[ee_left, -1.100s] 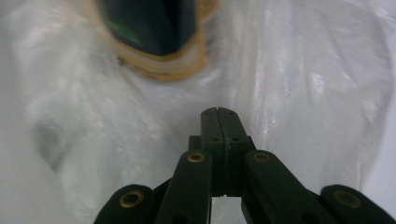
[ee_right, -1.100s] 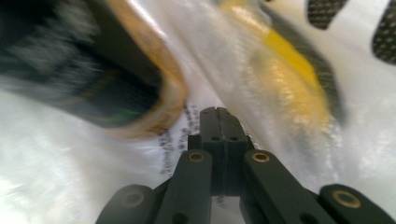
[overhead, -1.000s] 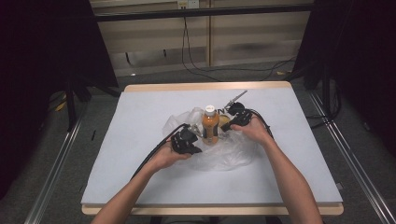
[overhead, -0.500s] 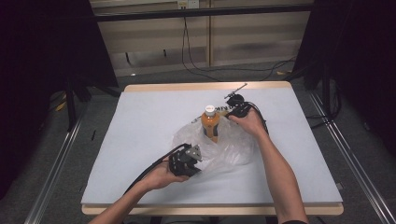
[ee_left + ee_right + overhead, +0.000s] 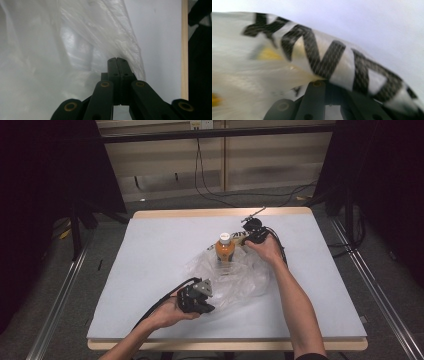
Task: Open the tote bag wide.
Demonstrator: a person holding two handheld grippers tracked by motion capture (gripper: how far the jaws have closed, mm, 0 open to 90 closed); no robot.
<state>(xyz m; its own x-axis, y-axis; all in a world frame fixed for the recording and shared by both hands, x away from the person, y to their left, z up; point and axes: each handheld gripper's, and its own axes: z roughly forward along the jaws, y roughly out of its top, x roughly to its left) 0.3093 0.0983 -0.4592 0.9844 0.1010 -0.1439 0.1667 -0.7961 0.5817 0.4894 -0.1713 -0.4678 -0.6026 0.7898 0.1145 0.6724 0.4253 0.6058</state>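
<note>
A clear plastic bag (image 5: 240, 280) lies crumpled at the middle of the table. An orange bottle (image 5: 224, 251) with a white cap stands upright at the bag's far side. My left gripper (image 5: 207, 307) is at the bag's near-left edge, jaws shut on a fold of the film (image 5: 105, 37); its tips (image 5: 116, 60) meet on it. At the far edge, just right of the bottle, my right gripper (image 5: 244, 239) is shut on the bag's rim, where black lettering (image 5: 322, 57) drapes over its jaws (image 5: 329, 87).
The pale table top (image 5: 150, 250) has a wooden edge (image 5: 184, 50) close beside the left gripper's view. Cables (image 5: 215, 195) trail on the floor beyond the table. Metal rails (image 5: 60, 295) run along both sides.
My left gripper has pulled back toward the near edge with the bag's rim in it. The right gripper has shifted slightly farther away, so the bag is stretched between them.
</note>
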